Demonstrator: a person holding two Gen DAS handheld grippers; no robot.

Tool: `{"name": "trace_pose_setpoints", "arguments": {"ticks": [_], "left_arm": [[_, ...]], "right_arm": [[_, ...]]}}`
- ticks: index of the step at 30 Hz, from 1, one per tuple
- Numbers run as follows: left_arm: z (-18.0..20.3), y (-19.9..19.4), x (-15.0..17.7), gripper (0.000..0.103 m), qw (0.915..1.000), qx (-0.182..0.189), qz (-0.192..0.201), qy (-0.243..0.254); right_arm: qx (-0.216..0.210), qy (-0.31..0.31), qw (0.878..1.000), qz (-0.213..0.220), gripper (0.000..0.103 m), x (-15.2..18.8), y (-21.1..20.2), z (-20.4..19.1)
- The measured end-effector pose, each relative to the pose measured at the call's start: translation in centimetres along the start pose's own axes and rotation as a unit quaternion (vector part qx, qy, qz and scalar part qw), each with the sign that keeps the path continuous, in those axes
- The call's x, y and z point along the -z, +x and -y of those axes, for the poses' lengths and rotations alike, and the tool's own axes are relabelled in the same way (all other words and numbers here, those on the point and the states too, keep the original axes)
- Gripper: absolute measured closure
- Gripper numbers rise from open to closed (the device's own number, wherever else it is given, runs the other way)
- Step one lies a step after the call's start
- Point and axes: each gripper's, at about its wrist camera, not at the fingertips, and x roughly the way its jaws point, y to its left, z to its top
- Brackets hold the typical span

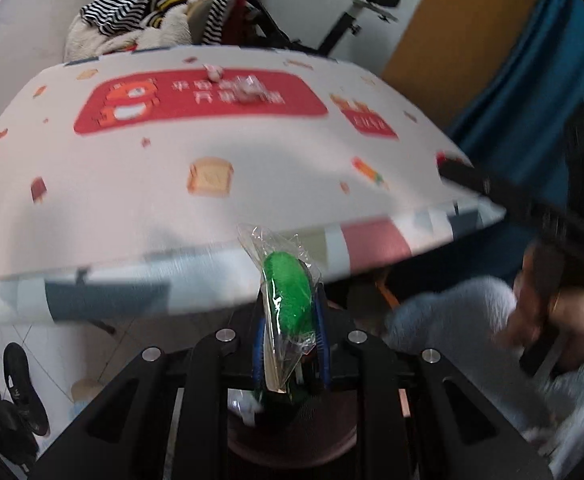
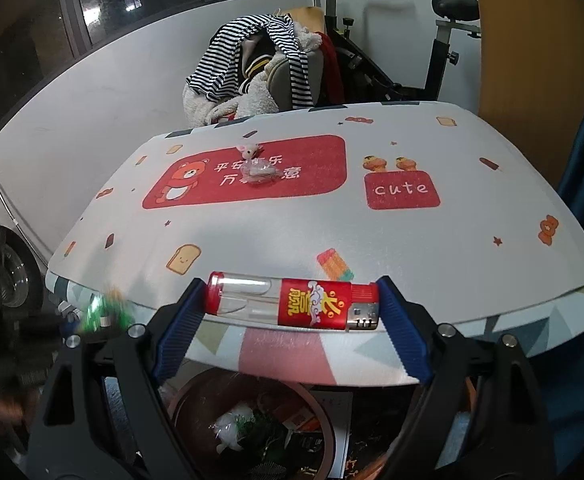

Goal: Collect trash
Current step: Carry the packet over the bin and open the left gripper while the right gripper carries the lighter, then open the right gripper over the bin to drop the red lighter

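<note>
My left gripper (image 1: 289, 312) is shut on a clear plastic wrapper with a green piece inside (image 1: 287, 292), held below the table's near edge, above a brown bin (image 1: 292, 440). My right gripper (image 2: 292, 308) is shut on a red and clear lighter (image 2: 292, 300), held crosswise at the table's near edge above the same trash bin (image 2: 251, 420), which holds litter. A small pink toy (image 2: 247, 151) and a crumpled clear wrapper (image 2: 260, 174) lie on the table's red panel; they also show blurred in the left wrist view (image 1: 247, 88).
The table (image 2: 412, 248) has a white printed cloth. A chair piled with striped clothes (image 2: 251, 68) and an exercise bike (image 2: 444, 40) stand behind it. Shoes (image 1: 19, 380) lie on the floor at left. A blue curtain (image 1: 532, 80) hangs at right.
</note>
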Motion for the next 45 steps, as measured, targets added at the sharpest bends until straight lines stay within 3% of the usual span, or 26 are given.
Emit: {"name": "trace_pose_setpoints", "arguments": {"ticks": [5,11,13,15,16,25,33,37,45], "left_arm": [[0.6,1.4,2.6,0.083,0.9995,0.001,-0.03,0.002],[0.4,2.3,3.3,0.079,0.9991,-0.006,-0.043,0.001],[0.4,2.4,3.4,0.069,0.999,-0.007,-0.043,0.002],[0.4,2.2,3.6,0.052,0.9991,-0.004,-0.041,0.0],[0.5,2.1,3.5,0.05,0.9992,-0.005,-0.039,0.001],[0.0,-1.5,3.1,0.028,0.9973,-0.065,0.029,-0.022],[-2.0,-5.8,3.4,0.015,0.984,-0.117,0.101,-0.088],[-3.1,-7.6,3.7,0.012,0.9759,-0.144,0.124,-0.107],[-5.2,-8.7,4.8,0.012,0.9674,-0.168,0.128,-0.14]], "right_arm": [[0.001,-0.005,1.0,-0.002,0.019,0.6,-0.7,-0.3],[0.001,-0.01,1.0,0.0,0.019,1.2,-1.7,-0.6],[0.002,-0.008,1.0,-0.001,0.019,1.4,-1.9,-0.5],[0.003,-0.008,1.0,-0.002,0.019,1.7,-2.0,-0.5],[0.004,-0.007,1.0,-0.002,0.019,1.8,-2.1,-0.5],[0.002,-0.011,1.0,-0.01,0.019,3.1,-2.2,-1.0],[-0.01,-0.034,0.999,-0.039,0.019,6.0,-0.9,-3.1],[-0.02,-0.055,0.996,-0.063,0.019,7.8,0.2,-4.5],[-0.032,-0.082,0.992,-0.094,0.018,9.9,1.3,-5.9]]}}
